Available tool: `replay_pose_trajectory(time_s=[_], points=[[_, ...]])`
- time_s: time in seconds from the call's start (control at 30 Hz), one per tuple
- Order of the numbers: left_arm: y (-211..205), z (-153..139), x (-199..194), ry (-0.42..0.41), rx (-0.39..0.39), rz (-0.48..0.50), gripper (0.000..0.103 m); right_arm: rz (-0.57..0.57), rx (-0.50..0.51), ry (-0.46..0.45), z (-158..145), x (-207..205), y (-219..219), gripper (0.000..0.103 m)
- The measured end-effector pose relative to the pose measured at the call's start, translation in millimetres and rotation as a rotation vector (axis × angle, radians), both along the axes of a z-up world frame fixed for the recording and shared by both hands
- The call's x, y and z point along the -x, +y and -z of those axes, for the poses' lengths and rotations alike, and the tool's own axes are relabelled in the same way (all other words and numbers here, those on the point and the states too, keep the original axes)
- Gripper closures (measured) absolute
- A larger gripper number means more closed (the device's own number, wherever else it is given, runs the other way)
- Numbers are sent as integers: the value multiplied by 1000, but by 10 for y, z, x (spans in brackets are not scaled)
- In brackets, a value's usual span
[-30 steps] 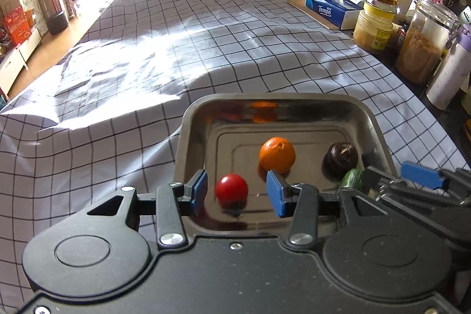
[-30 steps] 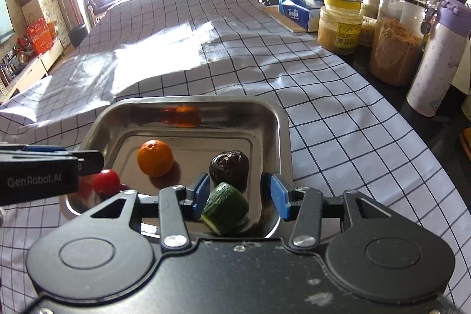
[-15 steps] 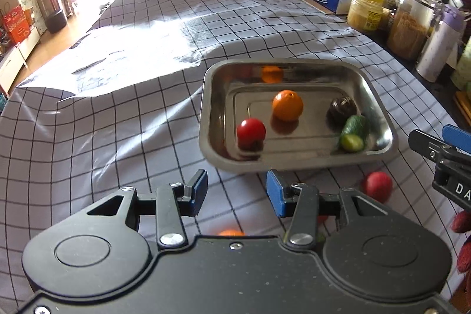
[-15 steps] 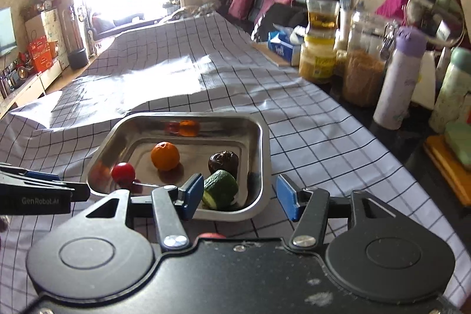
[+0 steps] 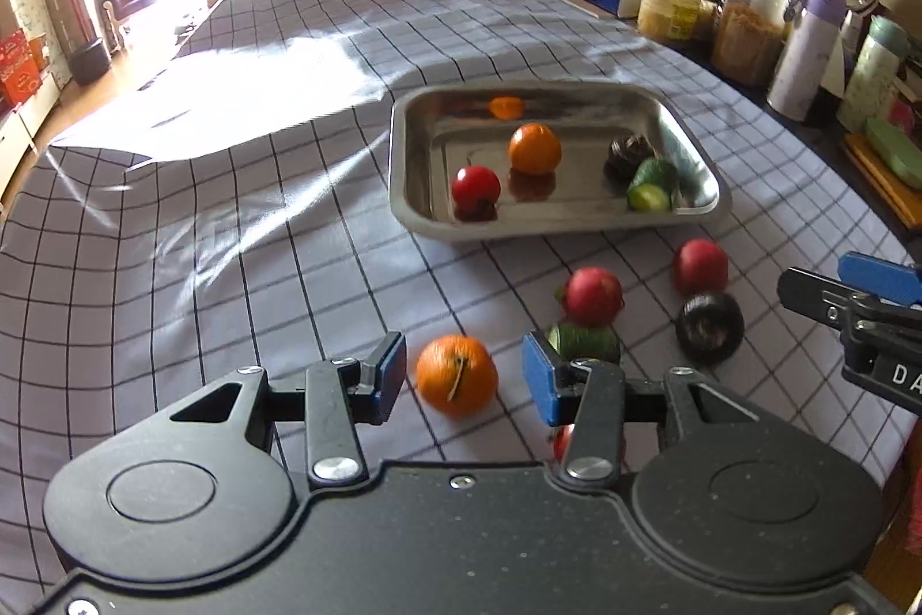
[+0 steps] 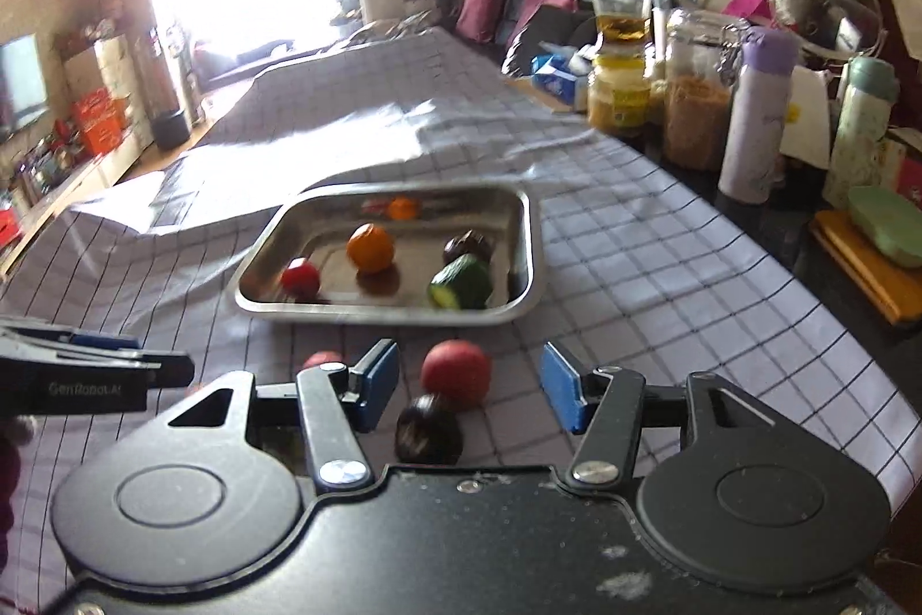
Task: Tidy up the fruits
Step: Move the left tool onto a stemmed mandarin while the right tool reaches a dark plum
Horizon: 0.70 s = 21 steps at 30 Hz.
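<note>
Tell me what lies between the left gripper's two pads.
In the left wrist view, an orange on the checked cloth sits between the left gripper pads, untouched.

Two oranges [image 5: 535, 147], two cucumber pieces [image 5: 651, 183], one tray [image 5: 553, 227]

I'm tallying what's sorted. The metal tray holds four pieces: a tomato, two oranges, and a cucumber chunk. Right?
Not quite. The tray holds four pieces, but only one orange; the second orange patch on the far wall is its reflection. The fourth piece is a dark fruit, beside the cucumber chunk, with the tomato too. The left wrist view shows it.
</note>
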<state>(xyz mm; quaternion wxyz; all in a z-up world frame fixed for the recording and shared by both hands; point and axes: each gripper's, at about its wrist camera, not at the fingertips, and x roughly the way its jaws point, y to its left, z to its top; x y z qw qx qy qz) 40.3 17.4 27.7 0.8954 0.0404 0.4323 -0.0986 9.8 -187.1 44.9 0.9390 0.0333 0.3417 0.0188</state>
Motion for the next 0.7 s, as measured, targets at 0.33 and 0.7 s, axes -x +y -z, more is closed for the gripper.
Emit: replay_pose_trajectory(time_s=[0.33,0.7], points=[[40,172,84,28,3,16,49,-53,-2,37,236,80,140,45],[19,306,-65,52,-12,18,49,-27,-38,99,455,-49,178,45]])
